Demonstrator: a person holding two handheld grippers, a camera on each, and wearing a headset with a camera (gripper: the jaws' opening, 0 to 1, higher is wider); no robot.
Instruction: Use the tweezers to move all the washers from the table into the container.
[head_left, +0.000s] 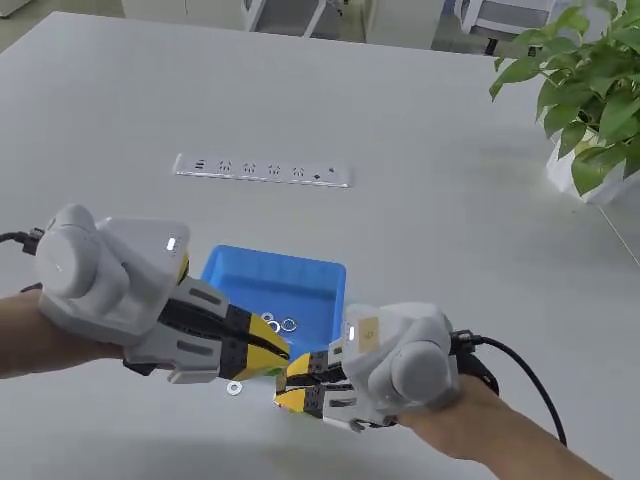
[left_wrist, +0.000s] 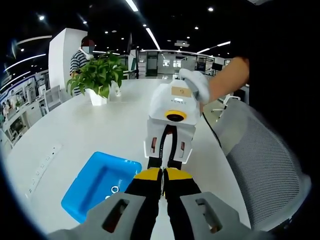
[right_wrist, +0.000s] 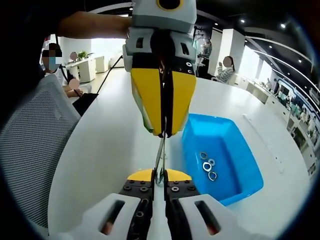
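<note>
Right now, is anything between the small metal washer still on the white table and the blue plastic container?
Nothing lies on the table between them. The small metal washer sits close to the near wall of the blue plastic container; the left gripper, yellow jaws shut on the thin metal tweezers, hangs over that gap.

A wide white desk (head_left: 400, 100) carries a white power strip (head_left: 262, 170) at the middle of the frame and a green potted plant (head_left: 590, 70) at upper right, in an open office with long ceiling lights (left_wrist: 132, 5) and a grey mesh chair (left_wrist: 270, 165) at lower right.
</note>
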